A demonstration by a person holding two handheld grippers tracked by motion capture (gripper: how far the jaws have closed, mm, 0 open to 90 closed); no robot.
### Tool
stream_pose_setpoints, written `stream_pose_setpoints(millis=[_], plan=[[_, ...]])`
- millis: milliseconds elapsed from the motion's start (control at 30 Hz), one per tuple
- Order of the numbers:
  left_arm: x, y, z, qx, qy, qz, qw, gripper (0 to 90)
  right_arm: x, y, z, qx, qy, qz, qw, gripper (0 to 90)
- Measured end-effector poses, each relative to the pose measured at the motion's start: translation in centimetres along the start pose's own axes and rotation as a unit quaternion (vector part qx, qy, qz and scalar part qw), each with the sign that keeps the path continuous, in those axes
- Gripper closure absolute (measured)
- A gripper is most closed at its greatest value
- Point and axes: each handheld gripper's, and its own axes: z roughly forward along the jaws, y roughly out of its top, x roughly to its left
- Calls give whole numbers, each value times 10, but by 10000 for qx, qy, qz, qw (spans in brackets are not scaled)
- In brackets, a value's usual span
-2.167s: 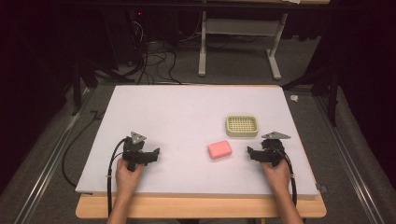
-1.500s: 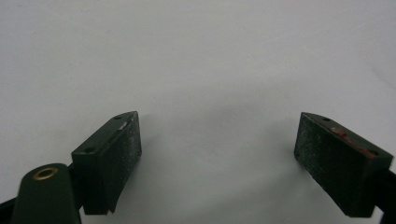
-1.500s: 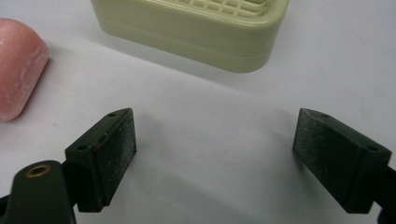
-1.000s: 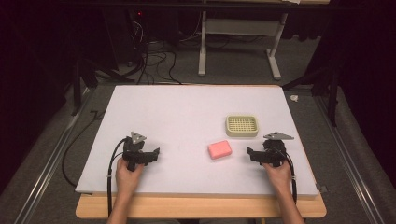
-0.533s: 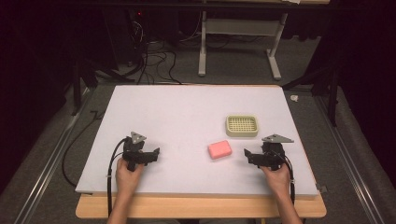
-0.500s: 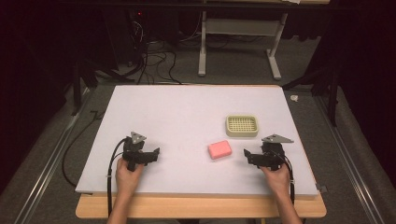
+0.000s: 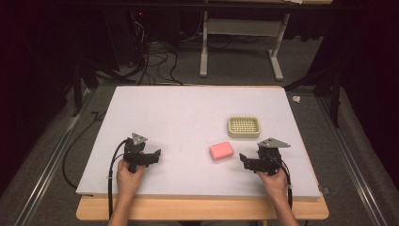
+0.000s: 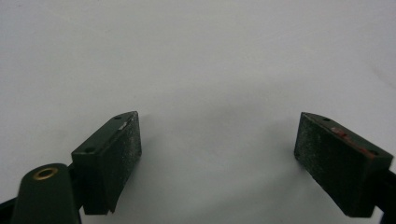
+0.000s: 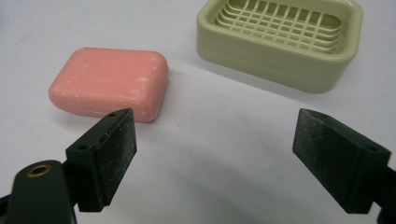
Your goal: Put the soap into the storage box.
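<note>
Both sets of fingers spread wide, gripping nothing

I'm holding my right gripper [image 9: 212, 161] near the counter's [image 7: 188, 113] front right edge, facing the pink soap [image 9: 111, 83] and green soap dish [image 9: 280, 39] just beyond; my left gripper [image 8: 219, 163] is hovering near the front left over bare counter.

Soap dish [image 9: 285, 42]: rim cropped at 12 o'clock in the right gripper view. Small white scrap [image 7: 296, 99], 2 o'clock off the table [image 7: 188, 108]: unidentifiable.

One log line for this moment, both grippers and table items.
left gripper: open, holds nothing | right gripper: open, facing pink soap bar | green soap dish: holds nothing, apart from soap
</note>
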Motion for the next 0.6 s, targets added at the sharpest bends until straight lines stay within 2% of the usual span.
stream_pose_setpoints(millis=[600], plan=[[0, 0, 0, 0, -1, 4, 10000, 154, 28, 8, 5, -40, 207, -170, 9996, 135]])
